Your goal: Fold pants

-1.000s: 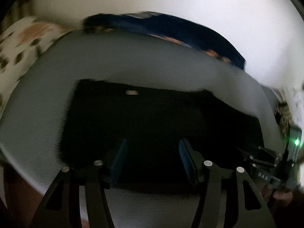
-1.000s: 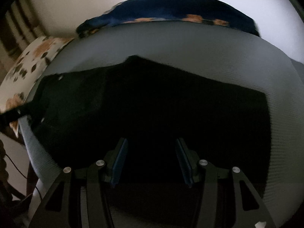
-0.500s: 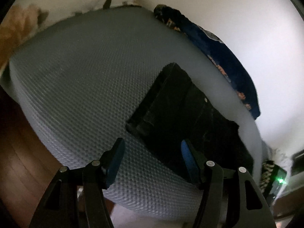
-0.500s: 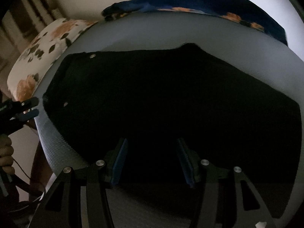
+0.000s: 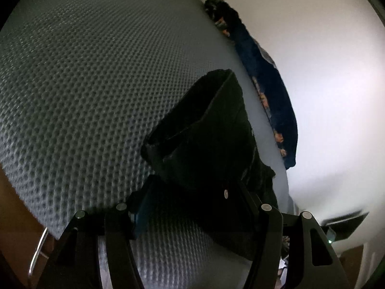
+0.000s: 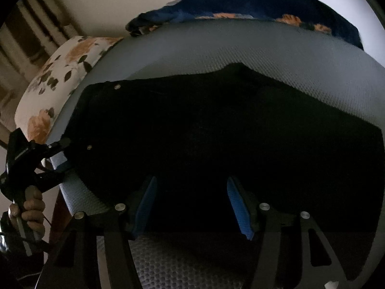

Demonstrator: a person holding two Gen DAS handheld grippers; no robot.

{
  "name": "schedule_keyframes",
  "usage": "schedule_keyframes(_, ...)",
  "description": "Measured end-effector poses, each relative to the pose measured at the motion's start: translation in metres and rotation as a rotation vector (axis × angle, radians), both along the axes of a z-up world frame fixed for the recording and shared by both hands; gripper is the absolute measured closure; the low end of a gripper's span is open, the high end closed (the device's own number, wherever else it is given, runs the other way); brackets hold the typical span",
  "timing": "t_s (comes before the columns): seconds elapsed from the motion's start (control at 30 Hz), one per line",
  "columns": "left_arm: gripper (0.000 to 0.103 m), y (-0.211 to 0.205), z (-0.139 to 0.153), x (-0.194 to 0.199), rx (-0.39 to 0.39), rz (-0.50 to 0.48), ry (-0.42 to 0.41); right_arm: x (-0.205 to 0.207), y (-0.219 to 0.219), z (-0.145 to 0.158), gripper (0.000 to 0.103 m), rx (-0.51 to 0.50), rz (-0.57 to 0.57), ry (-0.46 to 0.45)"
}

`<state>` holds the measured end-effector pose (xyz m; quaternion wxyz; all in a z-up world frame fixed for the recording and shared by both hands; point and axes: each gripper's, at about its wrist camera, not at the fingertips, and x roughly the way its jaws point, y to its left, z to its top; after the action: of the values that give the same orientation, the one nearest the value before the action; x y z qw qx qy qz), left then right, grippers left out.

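The left gripper (image 5: 190,207) has its jaws part open astride the waistband end of the black pants (image 6: 216,139); whether the pads press the cloth cannot be told. The pants' long axis runs from the left jaws across to the right. The right gripper (image 6: 192,204), its jaws just widened, stands part open over the dark cloth without gripping it. The pants lie flat on a grey mesh mattress (image 5: 84,84). Beyond the jaws lie a floral pillow (image 6: 60,72), a navy blanket (image 6: 252,2) and a white wall (image 5: 324,72).
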<state>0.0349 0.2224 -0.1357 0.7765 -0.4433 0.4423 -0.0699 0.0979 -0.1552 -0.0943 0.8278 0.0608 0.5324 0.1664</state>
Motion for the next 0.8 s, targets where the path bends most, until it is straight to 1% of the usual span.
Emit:
schedule_keyframes(0.1,0.041,0.002,-0.003,0.005,-0.019,0.018,-0.030,0.002,-0.001,-0.007,0.045,0.009,-0.013,0.025)
schedule_keyframes(0.23,0.041,0.008,-0.006,0.014,-0.040,0.044,-0.067,0.002,0.001,-0.008,0.043,0.005,-0.008,0.019)
schedule_keyframes(0.37,0.041,0.004,-0.003,0.024,0.022,0.040,-0.100,0.002,0.002,-0.008,0.041,0.006,-0.006,0.018)
schedule_keyframes(0.4,0.042,0.002,-0.003,0.026,0.039,0.034,-0.110,0.002,0.002,-0.008,0.041,0.008,-0.008,0.017)
schedule_keyframes(0.43,0.045,0.000,-0.003,0.029,0.053,0.031,-0.112,0.002,0.002,-0.009,0.040,0.010,-0.011,0.016)
schedule_keyframes(0.5,0.057,-0.004,-0.002,0.032,0.111,0.020,-0.108,0.002,0.001,-0.008,0.040,0.019,-0.017,0.015)
schedule_keyframes(0.53,0.067,-0.006,-0.002,0.034,0.132,0.009,-0.097,0.002,0.000,-0.008,0.040,0.026,-0.020,0.016)
schedule_keyframes(0.57,0.072,-0.006,-0.002,0.034,0.136,0.007,-0.097,0.003,-0.001,-0.007,0.040,0.034,-0.025,0.016)
schedule_keyframes(0.63,0.076,-0.007,0.004,0.035,0.111,0.008,-0.113,0.003,-0.006,-0.004,0.040,0.044,-0.039,0.011)
schedule_keyframes(0.67,0.077,-0.008,0.010,0.034,0.120,0.003,-0.124,0.004,-0.009,-0.001,0.040,0.047,-0.047,0.004)
schedule_keyframes(0.7,0.078,-0.013,0.021,0.035,0.145,-0.012,-0.145,0.004,-0.014,0.004,0.040,0.049,-0.060,-0.008)
schedule_keyframes(0.8,0.078,-0.030,0.051,0.035,0.160,-0.063,-0.226,0.003,-0.033,0.017,0.040,0.062,-0.109,-0.037)
